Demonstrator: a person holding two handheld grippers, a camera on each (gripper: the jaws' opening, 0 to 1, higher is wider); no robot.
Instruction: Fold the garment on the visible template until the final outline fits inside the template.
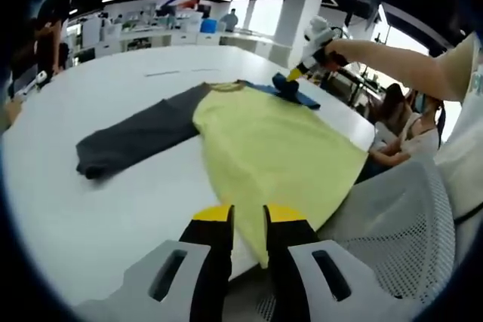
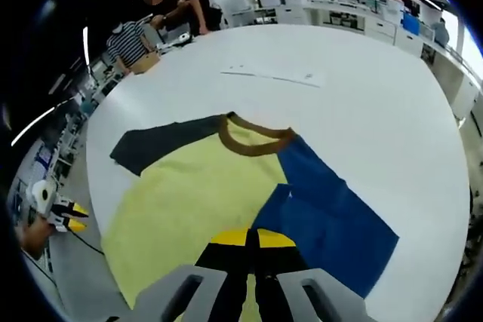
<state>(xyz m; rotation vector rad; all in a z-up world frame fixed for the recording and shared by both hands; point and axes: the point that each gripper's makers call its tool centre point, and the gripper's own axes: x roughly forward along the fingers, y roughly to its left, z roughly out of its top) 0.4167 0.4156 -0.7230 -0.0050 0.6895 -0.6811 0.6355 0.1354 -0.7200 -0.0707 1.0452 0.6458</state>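
Yellow cloth formed the body of the garment (image 1: 275, 145), which lay flat on the white tabletop (image 1: 113, 201) with its brown collar (image 2: 254, 142) toward the far side. One dark grey sleeve (image 1: 139, 137) stretched out straight across the tabletop, and the blue sleeve (image 2: 332, 220) lay on the other side of the body. In the left gripper view, the left claw (image 1: 247, 213) stood near the hem of the garment at the tabletop's edge; its two jaws were apart with a narrow gap and held nothing. In the same view, the right claw (image 1: 290, 81) was at the far blue sleeve, and a hand (image 1: 341, 53) held it from the right. In the right gripper view, the right claw (image 2: 253, 238) had its yellow-tipped jaws pressed together just where the blue sleeve met the yellow body, but I cannot tell whether cloth was between them. The left claw (image 2: 69, 216) appeared small at the left edge. People (image 2: 170, 5) stood behind the tabletop.
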